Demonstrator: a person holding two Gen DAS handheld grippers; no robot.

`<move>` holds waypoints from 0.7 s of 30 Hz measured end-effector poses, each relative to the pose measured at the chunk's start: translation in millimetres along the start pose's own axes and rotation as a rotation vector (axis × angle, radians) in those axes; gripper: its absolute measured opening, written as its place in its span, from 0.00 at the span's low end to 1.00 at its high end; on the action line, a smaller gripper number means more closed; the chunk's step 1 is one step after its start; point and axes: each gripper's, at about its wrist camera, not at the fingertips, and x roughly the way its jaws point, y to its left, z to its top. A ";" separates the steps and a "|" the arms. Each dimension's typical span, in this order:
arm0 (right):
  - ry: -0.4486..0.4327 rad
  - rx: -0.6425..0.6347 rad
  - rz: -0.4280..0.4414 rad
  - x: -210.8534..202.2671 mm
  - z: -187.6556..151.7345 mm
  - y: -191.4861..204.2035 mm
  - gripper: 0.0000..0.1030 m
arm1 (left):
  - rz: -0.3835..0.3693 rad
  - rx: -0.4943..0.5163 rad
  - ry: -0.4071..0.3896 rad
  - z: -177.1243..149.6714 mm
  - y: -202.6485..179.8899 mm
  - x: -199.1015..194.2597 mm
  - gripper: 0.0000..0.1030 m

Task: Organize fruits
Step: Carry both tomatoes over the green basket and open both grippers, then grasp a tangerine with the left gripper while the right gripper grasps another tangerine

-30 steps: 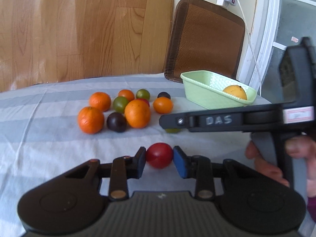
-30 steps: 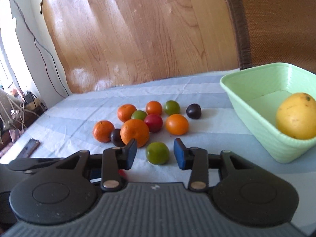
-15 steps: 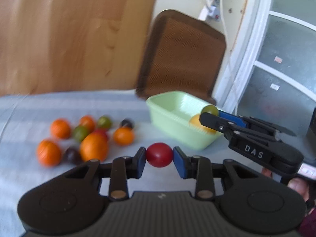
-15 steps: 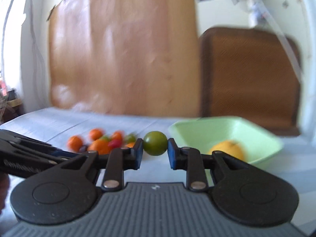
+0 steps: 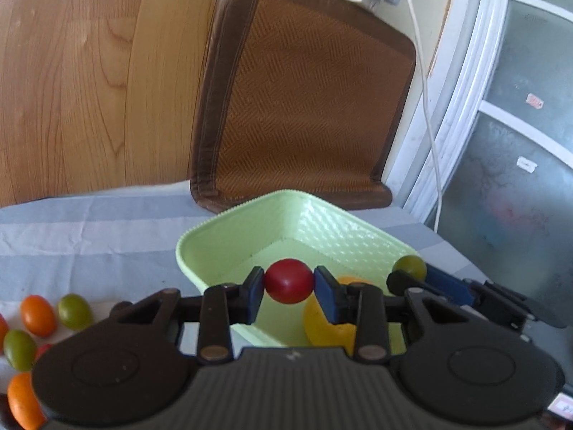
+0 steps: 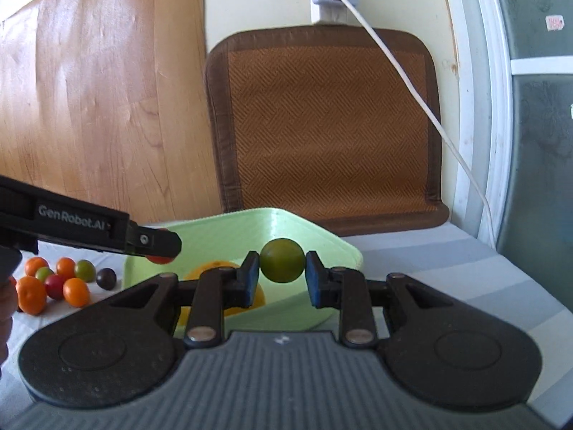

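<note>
Pinching a red fruit (image 5: 288, 281), left claw (image 5: 288, 286) (over the basket (image 5: 322, 222)).

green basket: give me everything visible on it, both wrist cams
The green basket is a pale mint, plastic-looking rectangular tray with sloped walls, a finely ribbed rim and a dimpled texture inside. It sits upright on the striped cloth in front of a brown woven mat. One yellow fruit lies inside, partly hidden. No gripper visibly touches it; a red fruit and a green fruit are held over it.

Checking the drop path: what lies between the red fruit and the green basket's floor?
Nothing: under the red fruit the green basket shows bare floor, left wrist view.
</note>
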 end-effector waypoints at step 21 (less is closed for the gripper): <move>-0.228 0.083 0.045 -45.2 1.3 8.0 0.45 | 0.388 -0.195 -0.222 -68.5 151.1 -193.0 0.40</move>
